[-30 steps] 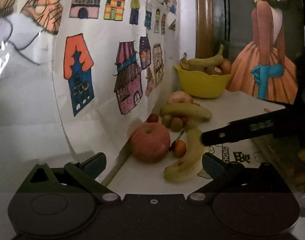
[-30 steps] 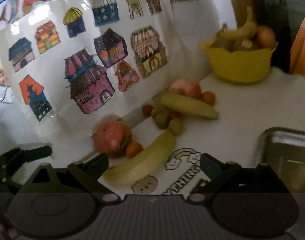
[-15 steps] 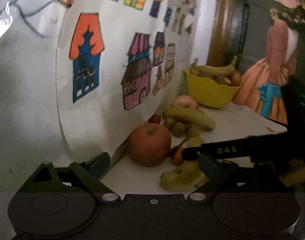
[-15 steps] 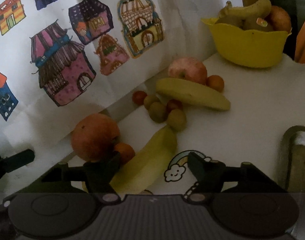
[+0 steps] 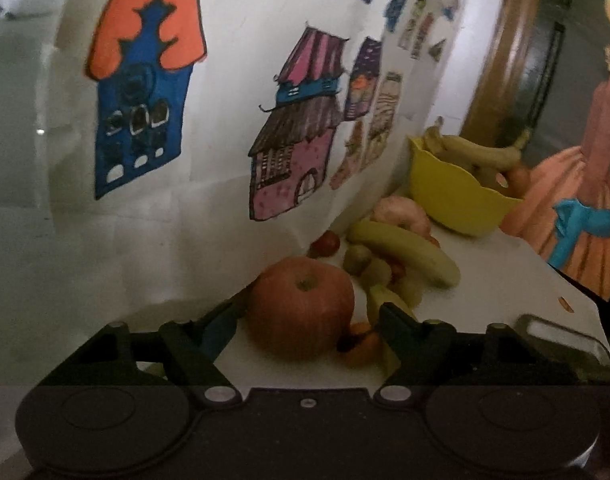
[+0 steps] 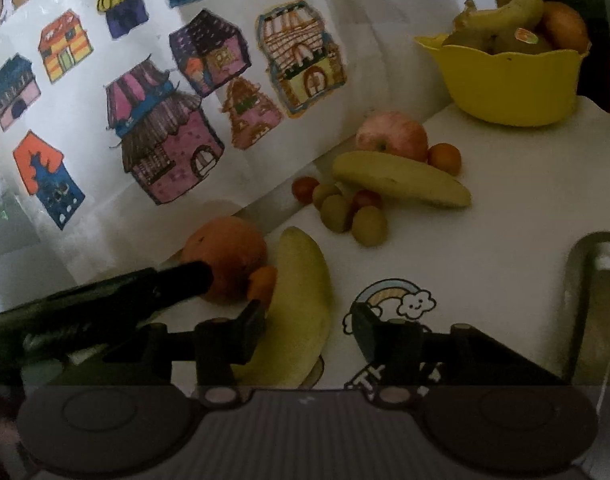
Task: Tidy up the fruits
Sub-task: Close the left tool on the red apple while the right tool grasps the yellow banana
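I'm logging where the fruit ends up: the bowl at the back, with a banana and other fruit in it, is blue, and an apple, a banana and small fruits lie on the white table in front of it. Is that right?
Not quite: the bowl is yellow, not blue, as the right wrist view shows. The rest stands: it holds a banana and other fruit, and an apple, another banana and small fruits lie on the white table before it.

Both views sit low and close over the white counter (image 5: 505,280), each looking forward and downward past its own tongs. The left wrist view faces along the paper of drawn houses (image 5: 225,120) toward the far yellow bowl (image 5: 453,196). The right wrist view stands further right, angled toward that paper (image 6: 165,120). They share the red apple (image 5: 301,312) (image 6: 229,256), the bananas and the bowl (image 6: 509,84).
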`<state>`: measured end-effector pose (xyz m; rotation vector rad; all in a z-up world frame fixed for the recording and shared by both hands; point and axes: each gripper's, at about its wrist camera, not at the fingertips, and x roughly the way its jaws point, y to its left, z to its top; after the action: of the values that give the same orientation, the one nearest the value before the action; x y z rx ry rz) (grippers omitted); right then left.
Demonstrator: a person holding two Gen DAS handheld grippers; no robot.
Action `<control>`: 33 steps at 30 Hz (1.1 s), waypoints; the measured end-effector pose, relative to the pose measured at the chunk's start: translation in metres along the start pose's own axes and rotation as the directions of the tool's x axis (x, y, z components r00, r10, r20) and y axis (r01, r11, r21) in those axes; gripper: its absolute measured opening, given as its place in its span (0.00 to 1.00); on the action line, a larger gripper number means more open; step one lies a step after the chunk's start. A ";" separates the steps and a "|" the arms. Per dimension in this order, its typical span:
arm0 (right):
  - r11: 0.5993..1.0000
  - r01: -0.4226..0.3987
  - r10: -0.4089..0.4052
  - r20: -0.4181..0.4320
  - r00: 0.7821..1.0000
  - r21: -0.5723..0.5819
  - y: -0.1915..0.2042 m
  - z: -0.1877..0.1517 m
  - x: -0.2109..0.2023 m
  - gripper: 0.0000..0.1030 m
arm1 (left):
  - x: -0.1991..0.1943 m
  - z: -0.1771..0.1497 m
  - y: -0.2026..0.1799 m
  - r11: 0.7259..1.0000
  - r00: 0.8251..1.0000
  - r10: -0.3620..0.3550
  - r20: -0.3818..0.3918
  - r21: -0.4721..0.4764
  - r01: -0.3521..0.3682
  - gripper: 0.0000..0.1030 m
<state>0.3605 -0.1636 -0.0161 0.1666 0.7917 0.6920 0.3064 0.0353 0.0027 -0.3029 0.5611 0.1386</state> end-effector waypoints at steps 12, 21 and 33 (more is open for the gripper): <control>0.992 0.077 -0.072 0.052 0.996 -0.097 0.019 -0.009 0.000 0.56 | 0.034 0.010 0.005 0.990 0.998 0.026 -0.053 -0.138 -0.033 0.72; 0.987 0.113 -0.112 0.020 0.994 -0.113 0.037 -0.010 0.022 0.56 | 0.044 0.009 0.006 0.990 0.994 0.011 -0.105 -0.136 -0.026 0.71; 0.991 0.114 -0.117 -0.038 0.992 -0.076 0.038 -0.029 -0.011 0.46 | -0.008 -0.020 0.019 0.992 0.990 -0.043 -0.137 -0.123 0.026 0.71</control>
<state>0.3154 -0.1450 -0.0150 0.0391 0.8086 0.6158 0.2862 0.0465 -0.0134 -0.4424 0.6868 0.1191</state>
